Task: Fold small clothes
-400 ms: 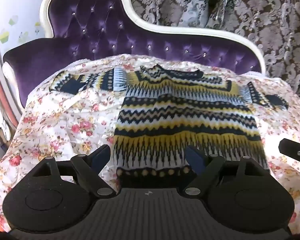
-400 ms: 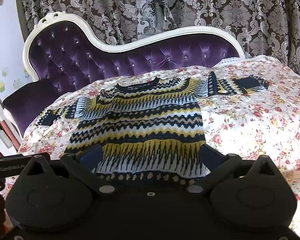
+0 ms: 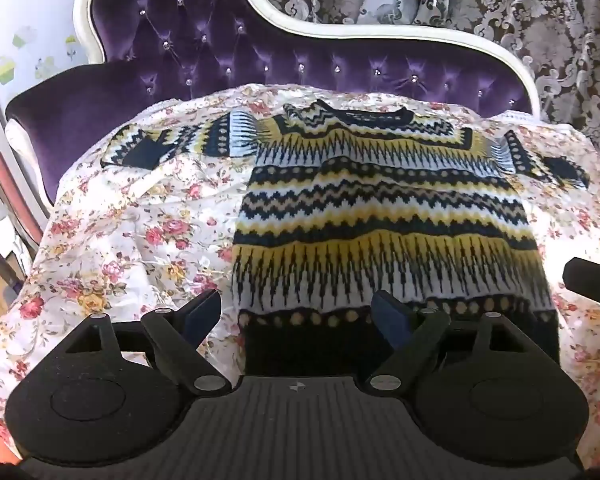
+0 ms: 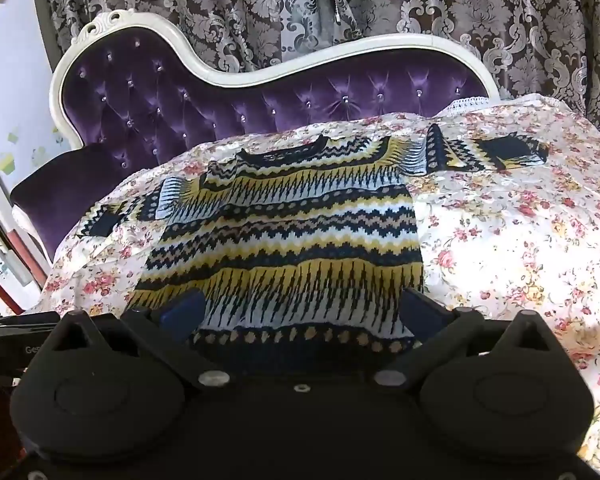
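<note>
A small knitted sweater (image 3: 380, 216) in yellow, navy and white zigzag bands lies flat on a floral sheet (image 3: 140, 240), sleeves spread to both sides, hem nearest me. In the left wrist view my left gripper (image 3: 300, 316) stands open above the hem's left corner, nothing between its blue pads. The right wrist view shows the same sweater (image 4: 284, 240); my right gripper (image 4: 304, 312) hangs wide open over the hem, its fingertips apart near the two lower corners and not pressing the knit. The other gripper's black tip (image 3: 592, 284) shows at the right edge.
The sheet covers a purple tufted sofa (image 3: 260, 52) with a white carved frame. Patterned grey curtains (image 4: 380, 8) hang behind. A pale wall with stickers (image 3: 16, 52) and red-edged furniture stand at the left. Bare sheet lies on either side of the sweater.
Both views have shifted only slightly; the sweater lies as before and both grippers stay open.
</note>
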A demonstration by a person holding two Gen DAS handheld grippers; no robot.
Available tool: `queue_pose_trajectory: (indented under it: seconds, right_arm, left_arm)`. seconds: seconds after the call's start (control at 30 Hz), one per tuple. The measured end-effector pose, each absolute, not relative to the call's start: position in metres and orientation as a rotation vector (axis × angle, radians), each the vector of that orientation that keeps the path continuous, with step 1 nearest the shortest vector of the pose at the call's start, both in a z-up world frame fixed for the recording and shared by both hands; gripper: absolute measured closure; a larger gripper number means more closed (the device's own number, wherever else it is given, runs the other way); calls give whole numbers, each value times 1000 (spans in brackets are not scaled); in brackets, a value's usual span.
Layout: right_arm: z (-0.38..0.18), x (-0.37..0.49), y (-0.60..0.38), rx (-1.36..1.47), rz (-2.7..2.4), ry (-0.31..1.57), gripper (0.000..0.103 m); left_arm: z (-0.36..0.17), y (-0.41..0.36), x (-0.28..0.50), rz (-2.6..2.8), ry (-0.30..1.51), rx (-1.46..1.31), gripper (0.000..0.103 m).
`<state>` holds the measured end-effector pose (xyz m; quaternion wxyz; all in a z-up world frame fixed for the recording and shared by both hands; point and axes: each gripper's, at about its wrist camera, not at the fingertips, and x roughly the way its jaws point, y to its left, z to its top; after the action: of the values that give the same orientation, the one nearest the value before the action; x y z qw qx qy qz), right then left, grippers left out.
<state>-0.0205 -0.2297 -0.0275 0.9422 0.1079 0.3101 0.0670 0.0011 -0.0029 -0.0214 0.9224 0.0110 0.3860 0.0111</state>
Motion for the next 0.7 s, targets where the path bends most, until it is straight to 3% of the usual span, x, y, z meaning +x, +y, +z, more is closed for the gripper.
queue_pose_trajectory:
  seconds: [0.7]
  right_arm:
    - [-43, -19, -225, 242, 143, 734, 0]
  left_arm:
    - [-31, -7, 7, 1, 883, 2, 21]
